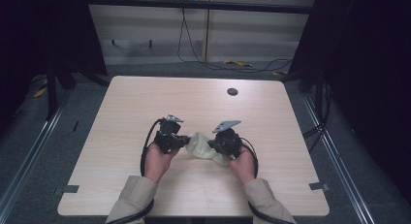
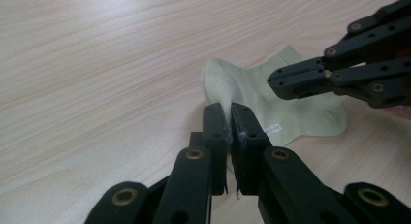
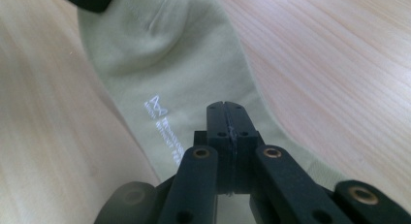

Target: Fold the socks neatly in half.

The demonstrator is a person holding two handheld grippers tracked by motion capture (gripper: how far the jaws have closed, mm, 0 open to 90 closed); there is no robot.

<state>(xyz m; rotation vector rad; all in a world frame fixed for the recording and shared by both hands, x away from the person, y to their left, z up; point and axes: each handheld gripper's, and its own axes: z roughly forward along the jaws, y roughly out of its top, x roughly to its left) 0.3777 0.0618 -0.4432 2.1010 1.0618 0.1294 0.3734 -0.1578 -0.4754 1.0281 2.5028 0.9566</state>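
A person sits at a pale wooden desk (image 1: 145, 107), sleeved forearms reaching in from the near edge, a black two-jaw tool in each hand. Between the two tools, near the middle of the desk and a little toward the person, lies a pale green sock (image 1: 201, 145).

The left tool (image 1: 185, 141) has its jaws closed on the sock's edge; in the left gripper view, a fold of the fabric is pinched between them (image 2: 228, 118) and rises slightly off the wood. The right tool (image 1: 212, 145) comes in from the other side, its jaws pressed together on the sock's other end. In the right gripper view, those jaws (image 3: 226, 106) meet with only a thin seam between them, over the sock (image 3: 160, 54), beside small white lettering (image 3: 165, 124) printed on the fabric.

A dark round hole (image 1: 232, 91) sits near the desk's far right corner. Cables (image 1: 203, 59) trail across the floor beyond.
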